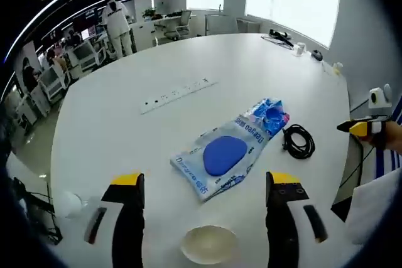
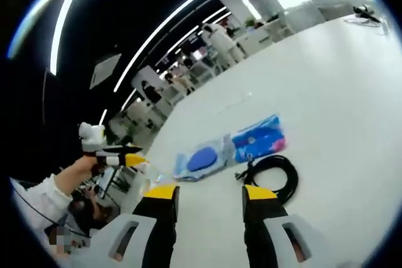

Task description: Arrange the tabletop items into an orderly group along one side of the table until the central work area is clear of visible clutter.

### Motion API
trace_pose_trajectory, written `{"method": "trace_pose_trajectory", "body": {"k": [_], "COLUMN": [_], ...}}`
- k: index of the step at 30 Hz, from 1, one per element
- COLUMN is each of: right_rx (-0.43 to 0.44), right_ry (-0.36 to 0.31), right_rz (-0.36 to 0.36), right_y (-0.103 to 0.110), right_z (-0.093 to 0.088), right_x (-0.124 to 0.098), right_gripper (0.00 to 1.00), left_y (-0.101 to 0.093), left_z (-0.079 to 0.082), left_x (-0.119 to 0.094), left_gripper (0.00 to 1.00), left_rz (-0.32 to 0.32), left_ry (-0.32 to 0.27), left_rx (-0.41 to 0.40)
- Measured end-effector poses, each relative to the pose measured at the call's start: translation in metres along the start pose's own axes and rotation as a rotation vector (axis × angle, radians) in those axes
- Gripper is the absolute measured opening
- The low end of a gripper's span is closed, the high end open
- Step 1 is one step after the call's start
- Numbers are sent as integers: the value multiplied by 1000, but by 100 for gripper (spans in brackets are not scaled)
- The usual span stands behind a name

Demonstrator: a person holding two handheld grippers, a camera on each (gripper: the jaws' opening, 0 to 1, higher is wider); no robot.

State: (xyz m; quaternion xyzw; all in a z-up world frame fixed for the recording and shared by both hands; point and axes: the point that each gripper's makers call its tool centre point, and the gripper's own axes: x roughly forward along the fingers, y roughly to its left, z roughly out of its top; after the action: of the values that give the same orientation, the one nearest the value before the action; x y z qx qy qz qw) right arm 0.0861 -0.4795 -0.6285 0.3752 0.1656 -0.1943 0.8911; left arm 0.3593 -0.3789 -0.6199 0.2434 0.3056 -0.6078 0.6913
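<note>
Tabletop items seen spread on white table [image 1: 113, 136]: blue packet [image 1: 229, 149] at centre, coiled black cable [image 1: 298, 140] just beside its end, small white bowl [image 1: 209, 243] between jaws of left gripper [image 1: 204, 187]. Left gripper held wide open, nothing gripped. Right gripper [image 2: 205, 196] likewise open and empty, raised near cable. Power strip [image 1: 178, 94] lies farther back.
</note>
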Motion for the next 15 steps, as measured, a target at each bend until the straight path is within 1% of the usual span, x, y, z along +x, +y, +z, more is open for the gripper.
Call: {"method": "trace_pose_trajectory", "body": {"k": [2, 3, 4, 5, 6, 7, 9, 11, 15], "right_rx": [-22, -36, -42, -51, -56, -52, -43, -37, -29], "right_ry": [15, 24, 29, 35, 38, 40, 47, 52, 55], "right_rz": [-8, -15, -20, -25, -27, -29, -30, -32, -18], "right_y": [-3, -4, -5, -6, -7, -7, -8, -9, -2], "right_z": [-1, -3, -3, -4, -5, -6, -8, -8, -6], "right_x": [0, 0, 0, 0, 0, 1, 2, 4, 8], "right_gripper": [41, 41, 41, 42, 42, 42, 42, 42, 41], "left_y": [1, 1, 0, 0, 1, 1, 3, 5, 6], "left_z": [-8, -14, -17, -21, -22, -25, -32, -35, -40], "left_x": [-8, -14, -19, -23, -25, -30, -36, -40, -41], "left_gripper": [86, 87, 88, 89, 90, 90, 89, 89, 89], "left_rz": [23, 37, 47, 53, 56, 64, 74, 81, 86], "left_ry": [-15, -28, -52, -64, -70, -90, -89, -98, -96], "left_rx": [-10, -31, -73, -103, -114, -139, -145, -146, -152]}}
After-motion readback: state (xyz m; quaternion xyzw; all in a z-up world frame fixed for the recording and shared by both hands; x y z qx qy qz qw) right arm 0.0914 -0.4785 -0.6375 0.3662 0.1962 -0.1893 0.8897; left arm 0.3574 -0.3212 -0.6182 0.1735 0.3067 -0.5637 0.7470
